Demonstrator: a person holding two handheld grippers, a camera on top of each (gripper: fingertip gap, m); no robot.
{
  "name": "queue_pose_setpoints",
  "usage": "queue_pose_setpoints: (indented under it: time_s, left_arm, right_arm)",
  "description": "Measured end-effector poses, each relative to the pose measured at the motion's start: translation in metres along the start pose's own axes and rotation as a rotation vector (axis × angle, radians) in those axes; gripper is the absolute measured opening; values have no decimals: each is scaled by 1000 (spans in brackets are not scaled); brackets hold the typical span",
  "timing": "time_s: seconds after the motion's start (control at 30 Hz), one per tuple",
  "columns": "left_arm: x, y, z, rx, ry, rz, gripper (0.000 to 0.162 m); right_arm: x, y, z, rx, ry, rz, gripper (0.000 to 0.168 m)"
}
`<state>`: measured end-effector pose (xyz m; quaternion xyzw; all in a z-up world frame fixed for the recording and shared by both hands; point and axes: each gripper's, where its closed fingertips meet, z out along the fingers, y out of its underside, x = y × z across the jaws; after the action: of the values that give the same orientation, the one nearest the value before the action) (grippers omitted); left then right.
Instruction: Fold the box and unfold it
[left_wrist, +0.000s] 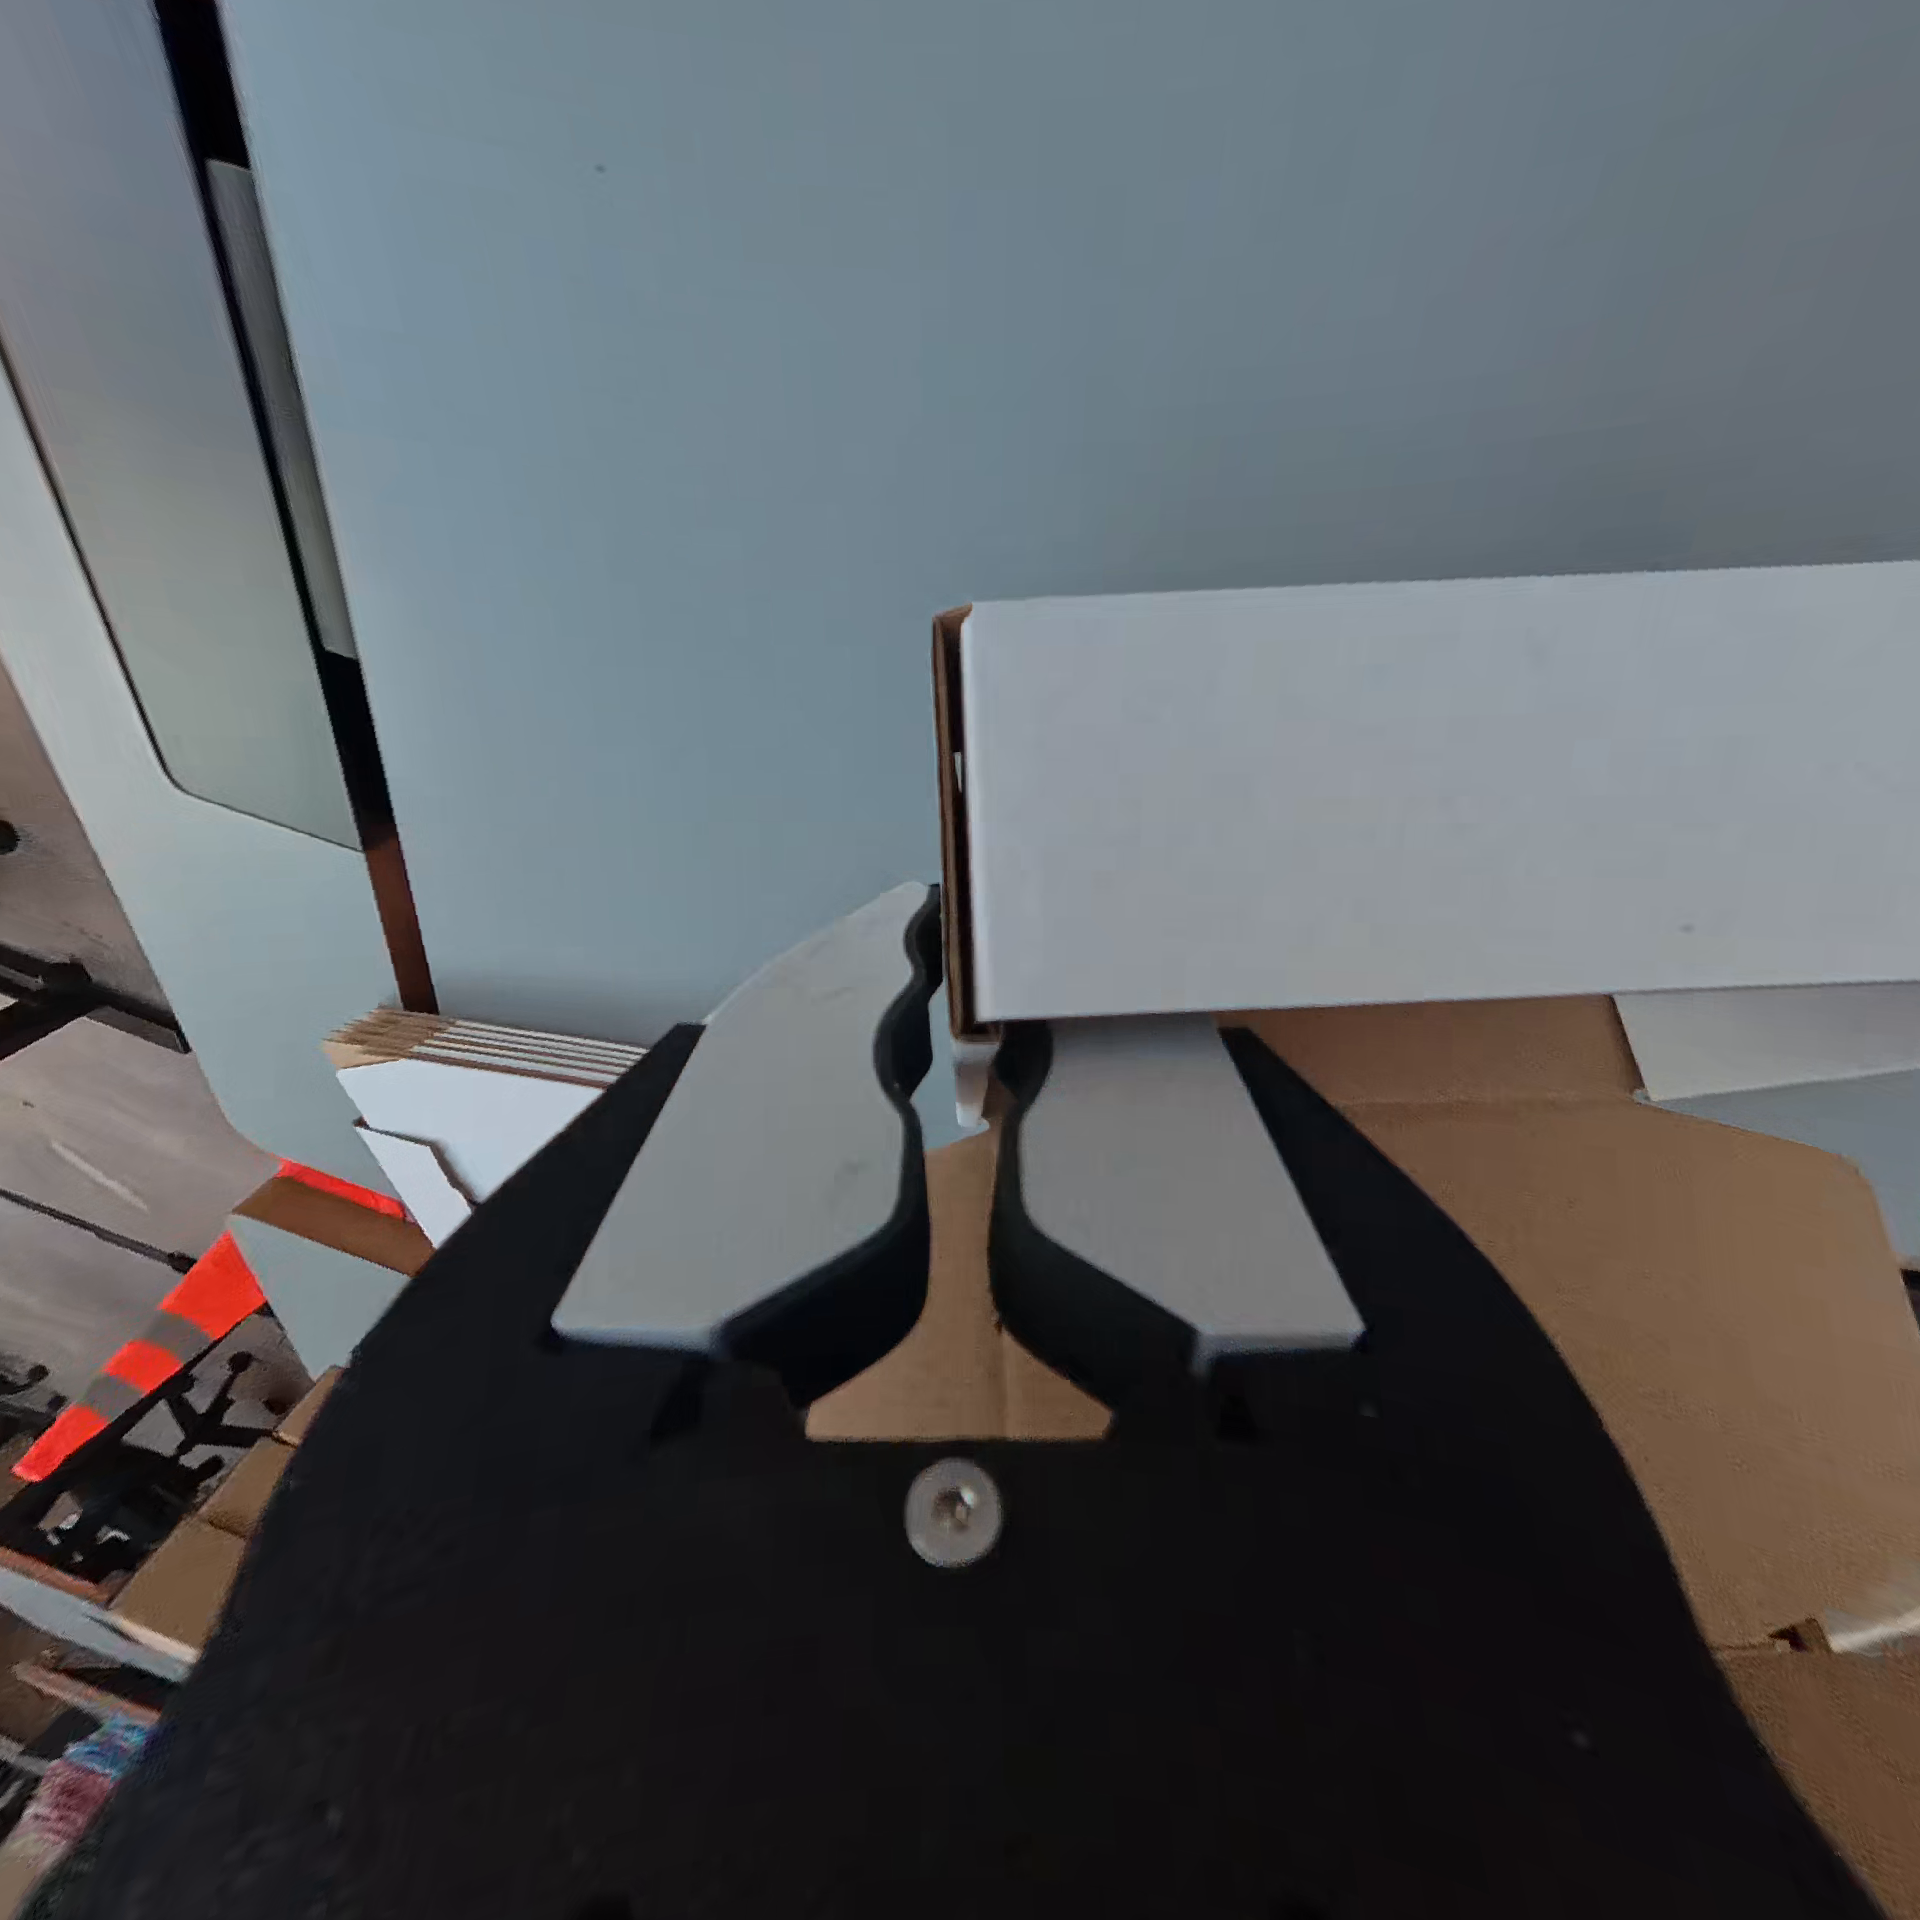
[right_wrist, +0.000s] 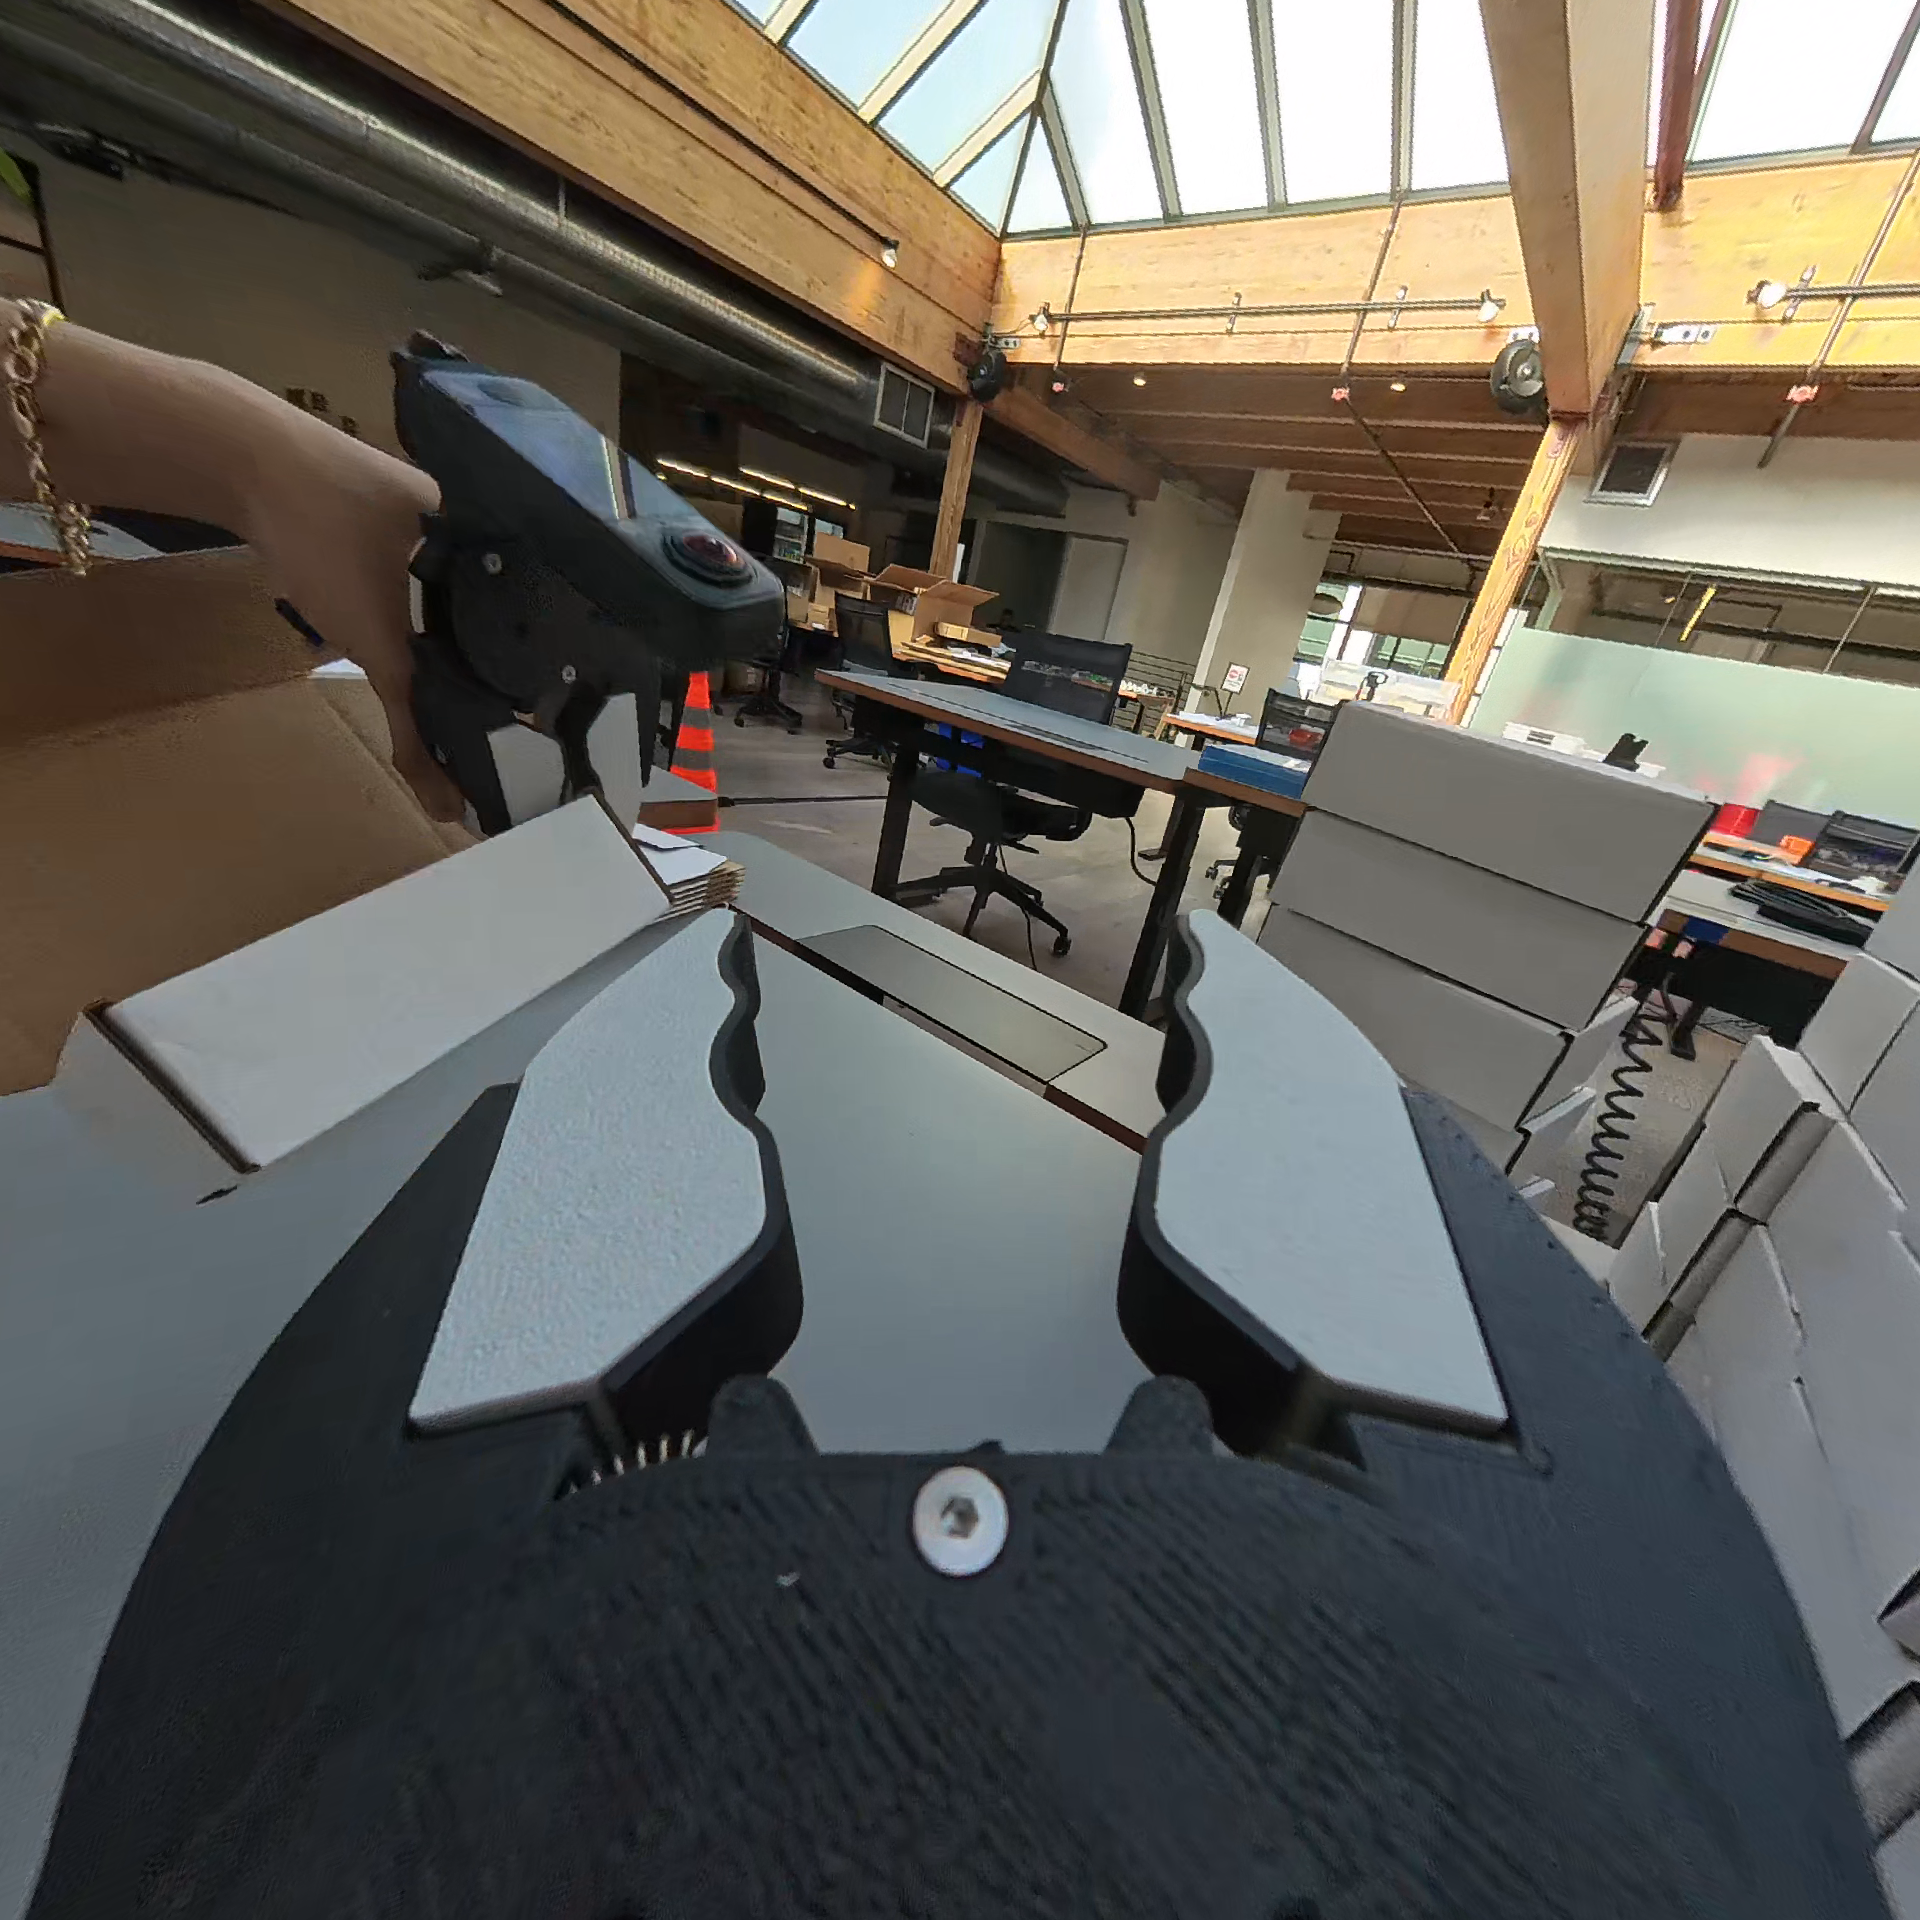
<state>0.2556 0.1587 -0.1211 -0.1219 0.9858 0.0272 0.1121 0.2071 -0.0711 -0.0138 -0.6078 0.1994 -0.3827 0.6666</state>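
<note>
left gripper pinching box end | long axis sideways

Timber-beamed hall under a bright skylight, desks, black office chairs, orange cone.

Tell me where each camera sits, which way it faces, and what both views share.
Left wrist view: mounted on the left gripper, looking along nearly closed fingers at the white box over brown cardboard, a grey wall behind.
Right wrist view: mounted on the right gripper, open over the grey table, facing an office; a hand holds the left gripper there.
Shared: the white box and left gripper.
</note>
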Motion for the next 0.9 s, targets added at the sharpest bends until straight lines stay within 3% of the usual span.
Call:
queue_pose_setpoints:
  time_s: [0.3, 0.43, 0.63, 0.9]
  left_arm:
    - [56, -3, 62, -509, 192, 380, 7]
    - [73, -1, 74, -639, 265, 458, 7]
    - [82, -3, 83, -691, 273, 484, 7]
    - [79, -10, 77, -634, 108, 422, 21]
  right_arm:
    - [19, 12, -11, -78, 4, -75, 76]
    - [32, 12, -18, -80, 43, -71, 73]
    - [35, 17, -19, -96, 42, -48, 69]
    - [20, 26, -14, -167, -8, -111, 72]
